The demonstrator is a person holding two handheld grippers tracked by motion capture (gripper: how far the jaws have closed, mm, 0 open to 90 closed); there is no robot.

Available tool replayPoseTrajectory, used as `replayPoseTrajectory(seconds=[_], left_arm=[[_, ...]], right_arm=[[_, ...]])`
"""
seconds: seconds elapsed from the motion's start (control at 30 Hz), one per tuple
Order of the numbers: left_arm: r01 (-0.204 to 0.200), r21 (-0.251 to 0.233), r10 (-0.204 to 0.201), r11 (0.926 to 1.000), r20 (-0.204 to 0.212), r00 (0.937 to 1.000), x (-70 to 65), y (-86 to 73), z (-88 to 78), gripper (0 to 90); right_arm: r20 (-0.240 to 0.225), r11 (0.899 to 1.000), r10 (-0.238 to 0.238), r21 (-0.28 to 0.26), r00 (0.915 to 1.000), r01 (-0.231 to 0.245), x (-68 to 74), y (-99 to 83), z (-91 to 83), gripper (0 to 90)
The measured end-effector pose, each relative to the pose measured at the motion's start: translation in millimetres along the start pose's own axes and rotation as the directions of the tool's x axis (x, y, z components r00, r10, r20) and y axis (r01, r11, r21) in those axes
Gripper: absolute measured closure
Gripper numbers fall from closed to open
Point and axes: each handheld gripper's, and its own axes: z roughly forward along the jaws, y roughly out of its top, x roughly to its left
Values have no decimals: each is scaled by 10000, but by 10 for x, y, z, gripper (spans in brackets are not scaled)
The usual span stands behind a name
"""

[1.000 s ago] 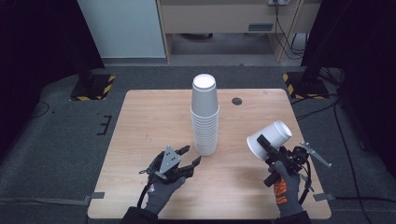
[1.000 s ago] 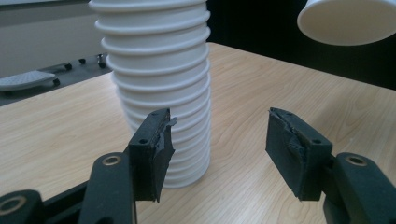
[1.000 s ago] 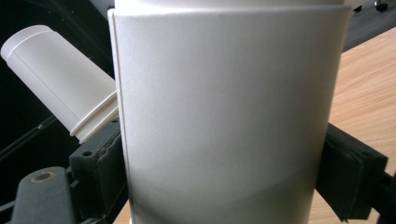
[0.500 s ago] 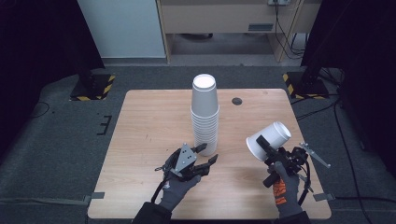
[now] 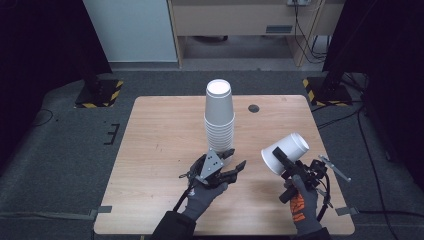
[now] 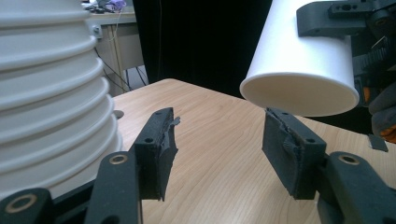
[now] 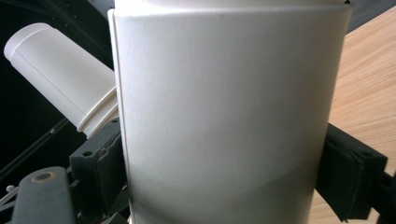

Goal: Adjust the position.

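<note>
While your right gripper (image 5: 286, 167) clamps the single white paper cup (image 5: 285, 153) by its wall, tilted on its side above the table's (image 5: 160, 150) right half, your left gripper (image 5: 234, 166) sits at the foot of the cup stack (image 5: 219, 112), just in front of it. Its jaws stand apart with nothing between them, and they have just been narrowing a touch. In the left gripper view the stack's (image 6: 51, 88) rolled rims crowd in on the left, just beside one pad, while the held cup's (image 6: 303, 60) open mouth hangs ahead on the right.

My read: you're about to bring that left gripper to the stack, either to steady it or to take a cup. Keep the right hand quiet. Square the left jaws on a single rim rather than straddling two. Come in level, since a tall stack like that tips easily if nudged low from one side. Close gently: thin paper walls dent under a hard squeeze.
</note>
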Motion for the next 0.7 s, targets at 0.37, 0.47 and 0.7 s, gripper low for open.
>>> replayPoseTrajectory(seconds=[0.37, 0.47, 0.7], left_arm=[[73, 97, -77, 9999, 401, 9992, -36, -71, 250, 428], [78, 109, -83, 9999, 445, 9990, -41, -84, 288, 427], [-32, 94, 27, 10000, 525, 9986, -64, -63, 417, 424]], right_arm=[[-72, 9999, 159, -3, 9998, -159, 2, 5, -5, 154], [-109, 9997, 227, 16, 9997, -227, 6, 5, -6, 155], [-176, 9998, 172, 92, 9997, -171, 12, -10, 11, 154]])
